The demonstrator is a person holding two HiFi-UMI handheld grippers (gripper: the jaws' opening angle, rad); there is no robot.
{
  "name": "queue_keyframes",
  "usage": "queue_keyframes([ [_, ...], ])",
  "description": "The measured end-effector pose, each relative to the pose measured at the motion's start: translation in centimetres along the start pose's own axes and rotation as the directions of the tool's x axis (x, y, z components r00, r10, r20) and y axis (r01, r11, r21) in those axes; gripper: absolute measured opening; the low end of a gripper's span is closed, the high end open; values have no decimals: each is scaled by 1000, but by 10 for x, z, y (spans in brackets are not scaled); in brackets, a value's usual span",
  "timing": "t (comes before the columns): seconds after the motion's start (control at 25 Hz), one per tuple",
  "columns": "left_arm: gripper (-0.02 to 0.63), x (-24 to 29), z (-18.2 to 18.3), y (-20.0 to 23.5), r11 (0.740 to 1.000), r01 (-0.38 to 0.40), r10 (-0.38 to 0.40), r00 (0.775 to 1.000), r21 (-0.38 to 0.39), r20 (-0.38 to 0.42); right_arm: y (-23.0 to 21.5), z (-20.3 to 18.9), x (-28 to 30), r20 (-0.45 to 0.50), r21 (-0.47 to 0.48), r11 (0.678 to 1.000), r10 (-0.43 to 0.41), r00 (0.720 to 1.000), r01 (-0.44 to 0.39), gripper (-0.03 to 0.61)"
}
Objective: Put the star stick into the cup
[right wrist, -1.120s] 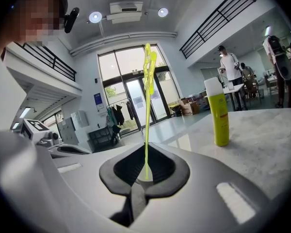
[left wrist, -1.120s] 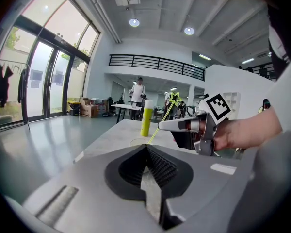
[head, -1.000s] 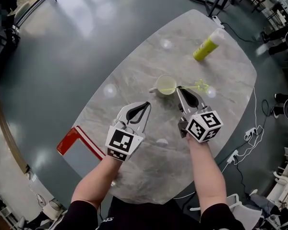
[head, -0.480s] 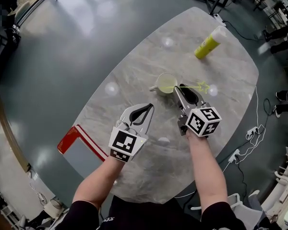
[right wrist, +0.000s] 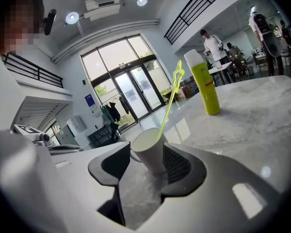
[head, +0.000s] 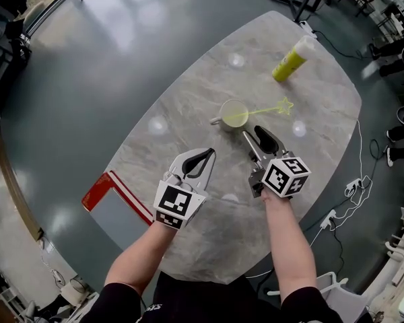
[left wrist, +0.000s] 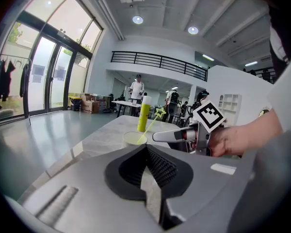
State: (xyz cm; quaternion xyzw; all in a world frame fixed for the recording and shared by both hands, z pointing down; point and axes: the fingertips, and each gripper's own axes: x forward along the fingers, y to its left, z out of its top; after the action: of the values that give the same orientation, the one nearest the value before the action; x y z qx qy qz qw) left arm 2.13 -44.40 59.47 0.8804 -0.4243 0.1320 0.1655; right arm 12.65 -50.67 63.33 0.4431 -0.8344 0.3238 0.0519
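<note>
A pale cup (head: 233, 114) stands mid-table on the marble table (head: 188, 99). The yellow-green star stick (head: 264, 110) rests in it, leaning right, its star (head: 283, 105) out over the tabletop. My right gripper (head: 254, 134) sits just short of the cup; its jaws are opening and hold nothing. Along those jaws I see the cup (right wrist: 150, 152) beyond the tips and the stick (right wrist: 167, 106) rising from it. My left gripper (head: 205, 153) hovers at the near left, tips together and empty. From there the cup (left wrist: 134, 138) and right gripper (left wrist: 182, 136) show ahead.
A yellow-green bottle (head: 291, 60) with a white cap stands at the table's far right; it also shows as the bottle (right wrist: 206, 89) past the cup. A red-edged grey board (head: 111, 207) lies at the table's near left edge. Cables trail on the floor at right.
The right gripper has let go of the star stick, spread its jaws and drawn back from the cup. The stick now rests in the cup. The left gripper has barely moved.
</note>
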Motion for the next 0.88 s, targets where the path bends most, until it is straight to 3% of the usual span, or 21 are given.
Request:
queue_keyframes([
  [0.44,3,-40,1,-15,999,-38,38,999,1,29,34,-14,-68,20,8,1000,15,1000,-16,215],
  [0.88,3,-120,33,-67,998,-48,44,995,44,91,109,-20,-166,61,-52,996,78,995,-75,182],
])
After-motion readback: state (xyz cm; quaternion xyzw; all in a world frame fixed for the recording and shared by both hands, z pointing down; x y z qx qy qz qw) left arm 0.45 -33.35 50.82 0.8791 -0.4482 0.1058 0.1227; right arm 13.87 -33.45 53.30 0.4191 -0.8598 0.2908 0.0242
